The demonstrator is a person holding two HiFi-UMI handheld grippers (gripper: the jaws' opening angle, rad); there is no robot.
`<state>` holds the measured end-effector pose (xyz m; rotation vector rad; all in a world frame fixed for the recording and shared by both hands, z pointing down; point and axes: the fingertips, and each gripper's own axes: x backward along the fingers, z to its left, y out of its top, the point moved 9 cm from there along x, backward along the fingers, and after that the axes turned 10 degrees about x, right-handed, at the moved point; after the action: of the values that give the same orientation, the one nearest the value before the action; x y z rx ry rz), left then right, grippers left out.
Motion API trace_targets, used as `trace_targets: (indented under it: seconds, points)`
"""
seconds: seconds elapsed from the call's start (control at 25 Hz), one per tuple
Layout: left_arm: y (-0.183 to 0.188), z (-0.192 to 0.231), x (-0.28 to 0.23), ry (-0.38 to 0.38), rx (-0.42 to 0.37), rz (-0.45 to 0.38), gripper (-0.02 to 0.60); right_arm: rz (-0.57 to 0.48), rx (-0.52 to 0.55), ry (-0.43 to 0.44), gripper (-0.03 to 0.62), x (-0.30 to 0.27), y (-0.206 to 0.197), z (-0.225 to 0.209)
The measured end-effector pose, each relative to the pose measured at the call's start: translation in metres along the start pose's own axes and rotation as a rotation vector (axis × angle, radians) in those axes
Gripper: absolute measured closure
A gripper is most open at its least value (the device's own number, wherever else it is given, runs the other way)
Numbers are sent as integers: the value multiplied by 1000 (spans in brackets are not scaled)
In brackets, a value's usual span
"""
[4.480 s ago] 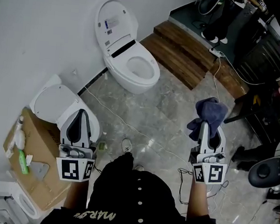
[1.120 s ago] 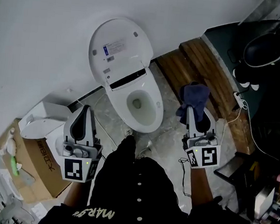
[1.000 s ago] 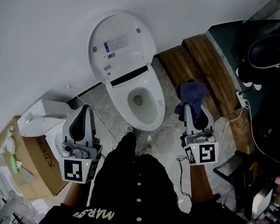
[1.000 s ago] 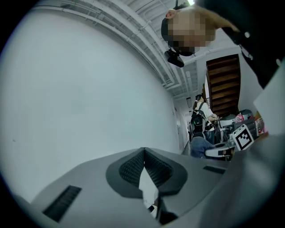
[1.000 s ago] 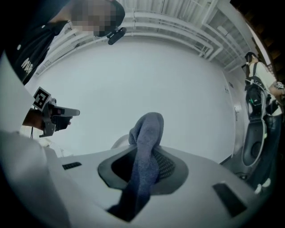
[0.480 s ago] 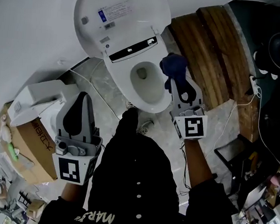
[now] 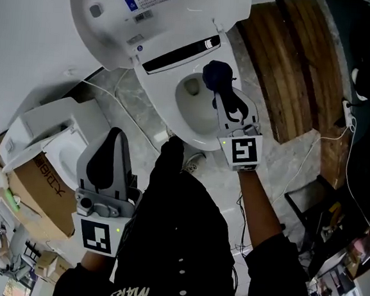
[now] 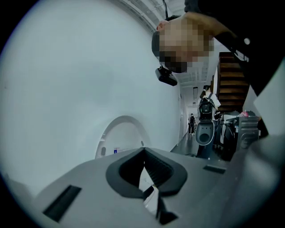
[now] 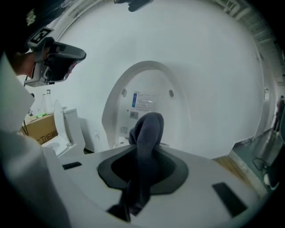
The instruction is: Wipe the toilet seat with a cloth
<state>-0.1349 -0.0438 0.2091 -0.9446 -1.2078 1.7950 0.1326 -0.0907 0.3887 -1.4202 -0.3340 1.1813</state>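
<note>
While over bowl point(image 7: 190, 106), cloth point(image 7: 218, 75) in R gripper point(image 7: 221, 94) by seat point(image 7: 201, 142) edge.

The right tongs point(image 7: 220, 96) hang over the toilet bowl point(image 7: 157, 95), jaws clamped on the cloth point(image 7: 217, 75), which bunches ahead of their tips. Beyond them stands the raised lid point(image 7: 158, 13), and to their right lies the wooden step point(image 7: 295, 63). The left tongs point(image 7: 112, 138), jaws together on nothing, sit well left of the bowl, beside a second toilet point(image 7: 55, 123). A cardboard box point(image 7: 36, 189) lies further left.
</note>
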Motion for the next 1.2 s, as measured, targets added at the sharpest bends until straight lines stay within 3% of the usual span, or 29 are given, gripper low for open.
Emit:
trace_targets:
  seconds: [0.28, 0.88, 1.2]
  points:
    - [-31, 19, -21, -40, 9, 23, 571, 75, 2, 58, 519, -61, -47, 19]
    - [-81, 44, -34, -32, 47, 100, 571, 194, 3, 129, 519, -143, -127, 51]
    - [-93, 51, -33, -19, 49, 152, 571, 283, 77, 158, 517, -182, -155, 65]
